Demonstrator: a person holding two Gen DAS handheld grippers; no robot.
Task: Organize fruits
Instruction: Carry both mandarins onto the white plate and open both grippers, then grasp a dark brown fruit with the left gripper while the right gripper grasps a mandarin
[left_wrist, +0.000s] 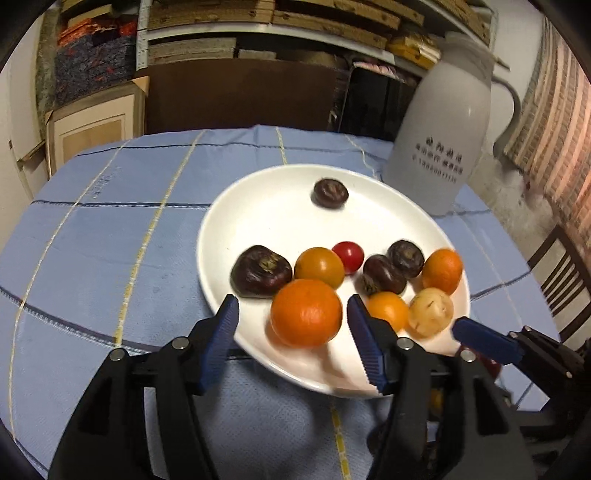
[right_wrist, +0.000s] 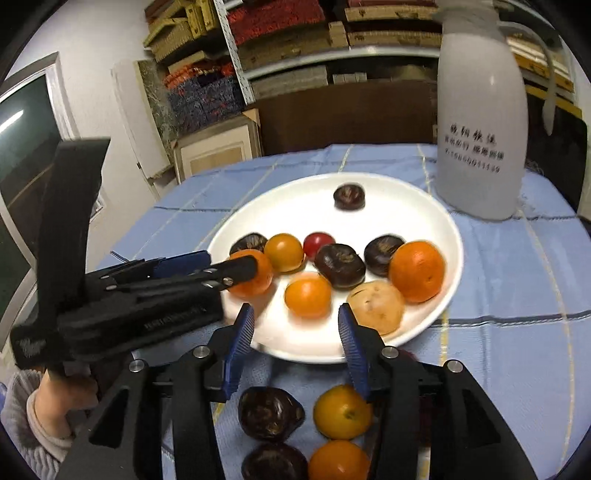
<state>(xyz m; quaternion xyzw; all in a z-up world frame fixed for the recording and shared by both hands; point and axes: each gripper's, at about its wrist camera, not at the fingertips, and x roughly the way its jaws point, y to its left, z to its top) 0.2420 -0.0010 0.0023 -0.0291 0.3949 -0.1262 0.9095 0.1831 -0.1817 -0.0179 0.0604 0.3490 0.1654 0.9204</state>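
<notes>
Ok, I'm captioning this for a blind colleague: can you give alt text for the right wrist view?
A white plate on a blue checked cloth holds oranges, dark chestnut-like fruits and a small red tomato. The right gripper hangs open at its near rim, the left gripper beside it; four more fruits lie on the cloth below.

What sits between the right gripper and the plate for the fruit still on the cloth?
Nothing visible. The right gripper is open and empty over the near rim of the white plate. The orange fruit and dark fruit lie on the blue cloth just short of that rim. The left gripper reaches in from the side, clear of that path.
</notes>
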